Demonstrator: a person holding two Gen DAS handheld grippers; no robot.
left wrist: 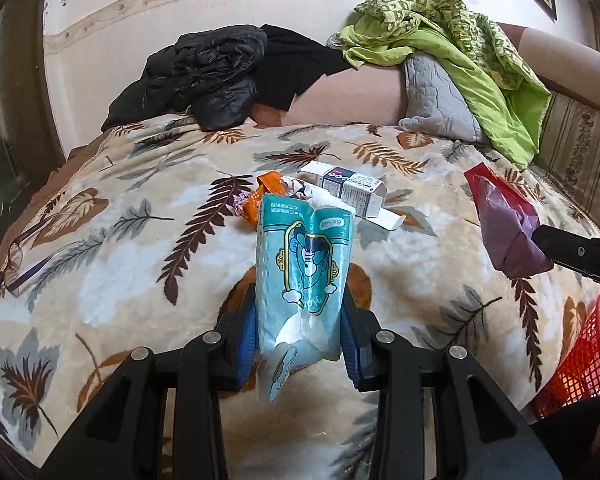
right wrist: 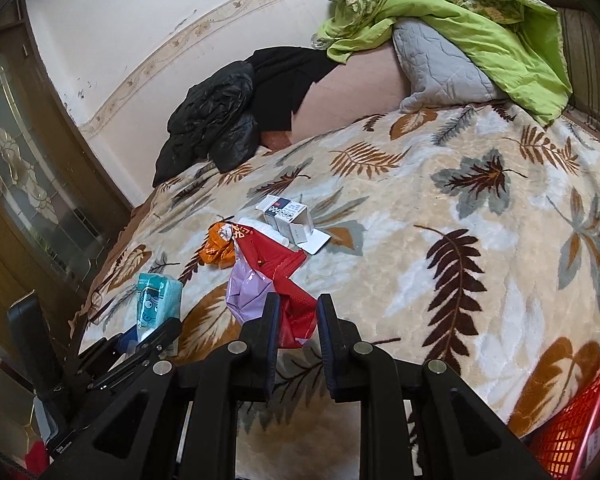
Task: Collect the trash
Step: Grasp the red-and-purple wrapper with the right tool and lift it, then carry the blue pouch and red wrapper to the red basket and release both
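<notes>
My left gripper [left wrist: 300, 320] is shut on a teal tissue-pack wrapper [left wrist: 304, 264] and holds it above the leaf-patterned blanket; the wrapper also shows in the right wrist view [right wrist: 156, 300]. My right gripper [right wrist: 298, 320] is shut on a red and purple snack wrapper [right wrist: 268, 276], which also shows in the left wrist view [left wrist: 504, 224]. On the blanket lie an orange wrapper [left wrist: 266, 192] [right wrist: 216, 246] and an opened white carton [left wrist: 352, 192] [right wrist: 290, 218].
A red mesh basket [left wrist: 584, 352] [right wrist: 572, 428] stands at the bed's right edge. Black jackets [left wrist: 204, 76], a grey pillow [left wrist: 436, 96] and a green quilt [left wrist: 452, 36] lie at the far end. A wall is behind and a door [right wrist: 28, 184] to the left.
</notes>
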